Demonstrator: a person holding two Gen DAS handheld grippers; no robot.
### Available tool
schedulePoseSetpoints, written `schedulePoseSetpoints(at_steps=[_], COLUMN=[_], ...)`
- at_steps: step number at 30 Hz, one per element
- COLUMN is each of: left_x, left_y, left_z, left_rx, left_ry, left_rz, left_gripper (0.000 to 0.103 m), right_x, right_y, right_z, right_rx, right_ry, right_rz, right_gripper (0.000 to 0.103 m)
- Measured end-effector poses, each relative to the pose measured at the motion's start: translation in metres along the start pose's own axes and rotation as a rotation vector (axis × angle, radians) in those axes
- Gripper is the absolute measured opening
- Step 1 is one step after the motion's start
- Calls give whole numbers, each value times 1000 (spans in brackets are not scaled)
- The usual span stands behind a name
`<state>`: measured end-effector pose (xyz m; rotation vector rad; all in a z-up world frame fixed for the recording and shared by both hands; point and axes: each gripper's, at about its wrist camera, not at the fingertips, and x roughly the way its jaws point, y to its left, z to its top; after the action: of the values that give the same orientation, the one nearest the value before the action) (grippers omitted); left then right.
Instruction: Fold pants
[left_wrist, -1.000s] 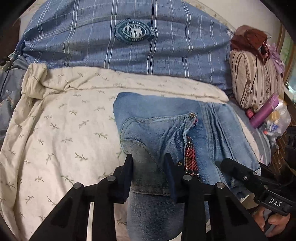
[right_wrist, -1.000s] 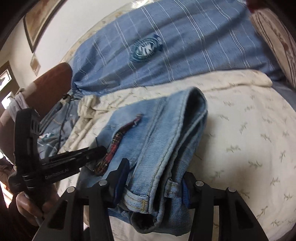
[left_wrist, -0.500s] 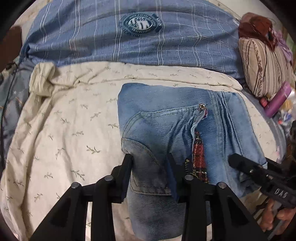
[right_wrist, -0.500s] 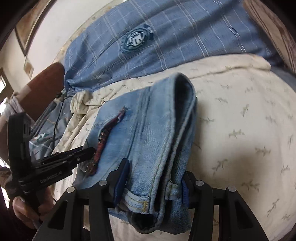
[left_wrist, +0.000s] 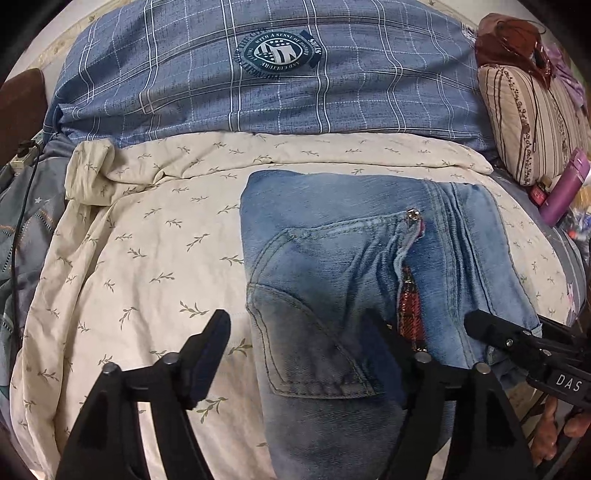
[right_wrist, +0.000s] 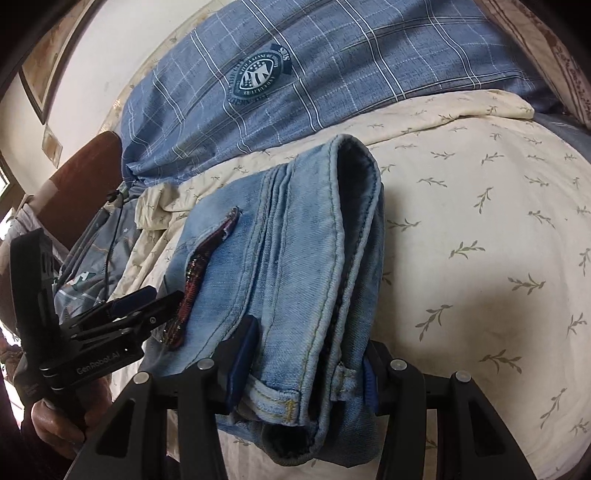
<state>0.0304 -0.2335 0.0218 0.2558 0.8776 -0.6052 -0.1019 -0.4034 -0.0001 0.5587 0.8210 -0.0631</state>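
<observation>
Jeans (left_wrist: 369, 266) folded; left tool (left_wrist: 299, 350) spread, right tool (right_wrist: 303, 350) clamping waistband.

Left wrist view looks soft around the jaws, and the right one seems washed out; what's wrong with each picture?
Left wrist view: the left gripper shows motion blur on its finger edges, while the jeans stay sharp; straight lines bow toward the dark corners. Right wrist view: strong light bleaches the cream sheet, the right gripper is crisp, and the rim is vignetted.
</observation>
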Motion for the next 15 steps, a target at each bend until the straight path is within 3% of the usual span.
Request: schedulePoseSetpoints(at_steps=[10,15], left_x=[7,6], left_y=[10,10], left_z=[-2,0], left_rx=[-51,-68], left_ry=[1,18], left_rz=[20,14], left_gripper=[97,98], right_x=[7,7], right_y=[-11,-12], right_z=[-5,-7], right_rx=[60,51], right_ry=[19,12], right_rz=[6,7], right_gripper=[60,61])
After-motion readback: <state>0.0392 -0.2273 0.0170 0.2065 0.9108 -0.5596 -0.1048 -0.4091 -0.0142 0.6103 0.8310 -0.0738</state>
